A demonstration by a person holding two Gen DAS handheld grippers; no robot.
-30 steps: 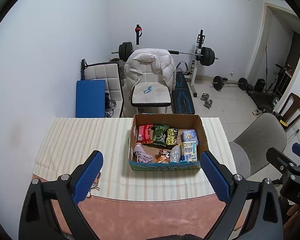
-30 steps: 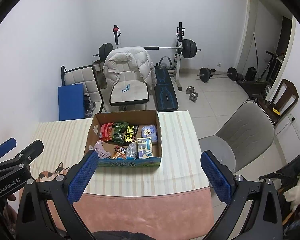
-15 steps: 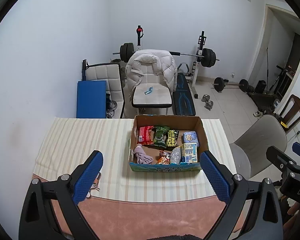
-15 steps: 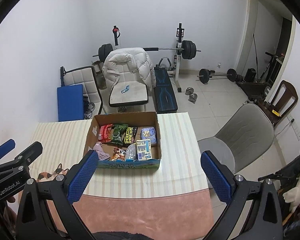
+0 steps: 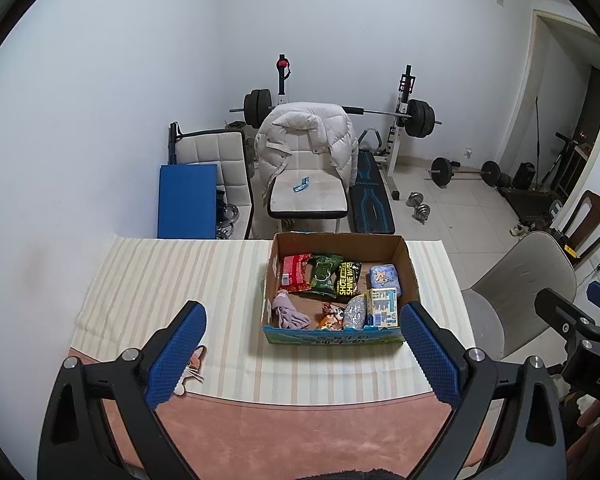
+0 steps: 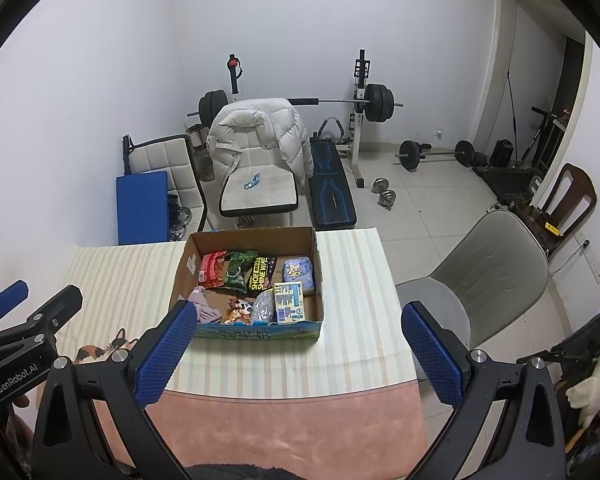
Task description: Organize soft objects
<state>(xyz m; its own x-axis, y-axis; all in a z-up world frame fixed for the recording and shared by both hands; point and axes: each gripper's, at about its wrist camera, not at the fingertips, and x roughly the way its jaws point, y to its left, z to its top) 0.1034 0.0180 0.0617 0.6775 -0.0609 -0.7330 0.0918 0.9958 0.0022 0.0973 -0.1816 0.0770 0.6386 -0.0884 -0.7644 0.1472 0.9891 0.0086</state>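
Nothing has shifted: both spread, empty grippers [image 5: 302, 354] [image 6: 296, 352] hover short of the box [image 5: 332, 336].

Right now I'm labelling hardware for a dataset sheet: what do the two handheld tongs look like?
Both match: the left tongs and right tongs have black angular frames with silver bolts, and each finger carries a blue pad with a fine cross-hatched texture. The left unit's body reads "GenRobot.AI" in white in the right wrist view. No cables or sleeves show.

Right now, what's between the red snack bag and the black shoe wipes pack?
In both views a green packet lies between the red snack bag and the black shoe wipes pack, inside the cardboard box.
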